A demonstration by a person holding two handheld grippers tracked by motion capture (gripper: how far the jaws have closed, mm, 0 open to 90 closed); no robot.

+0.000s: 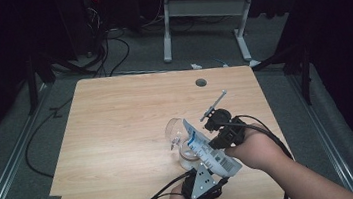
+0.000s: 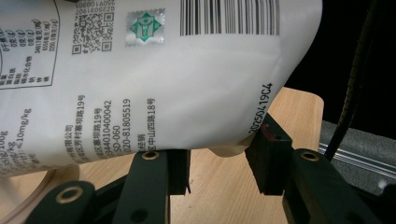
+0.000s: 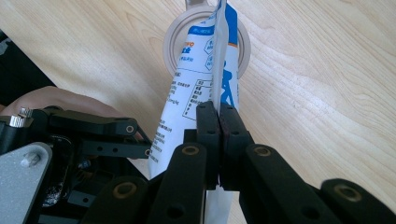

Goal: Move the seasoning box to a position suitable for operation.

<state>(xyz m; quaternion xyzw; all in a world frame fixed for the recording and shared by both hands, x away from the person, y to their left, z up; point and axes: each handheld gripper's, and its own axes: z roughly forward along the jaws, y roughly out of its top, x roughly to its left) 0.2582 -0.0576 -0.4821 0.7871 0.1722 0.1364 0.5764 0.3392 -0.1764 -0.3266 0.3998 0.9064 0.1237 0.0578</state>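
Pinching the seam edge of a white and blue pouch point(image 3: 205, 88), the right gripper point(image 3: 219, 122) has its jaws pressed together on the film, with no gap between them in the right gripper view. The pouch hangs tilted over a clear glass jar point(image 1: 177, 133) that sits on the wooden table point(image 1: 118, 136) at about four o'clock from the table's centre, near the front edge. In the high view the pouch's long axis runs from roughly ten o'clock, where its upper end point(image 1: 189, 128) leans over the jar mouth, to four o'clock, where its barcode end point(image 1: 224, 163) comes down toward the person.

The left gripper point(image 2: 217, 161) sits below that barcode end. Its jaws stand apart, one on each side of the pouch's rounded bottom corner, their tips right at the film, yet whether they press it or merely flank it I cannot tell. From the left gripper, the pouch rises at twelve o'clock; the jar lies beyond it, also toward twelve.

My reading is that the contents are meant for the jar. The relation that matters is the pouch's upper end against the jar's round mouth point(image 3: 177, 42): the right gripper view looks straight along the pouch onto that rim, so the two seem lined up. The right hand point(image 1: 253, 148) is the one that steers the tilt.
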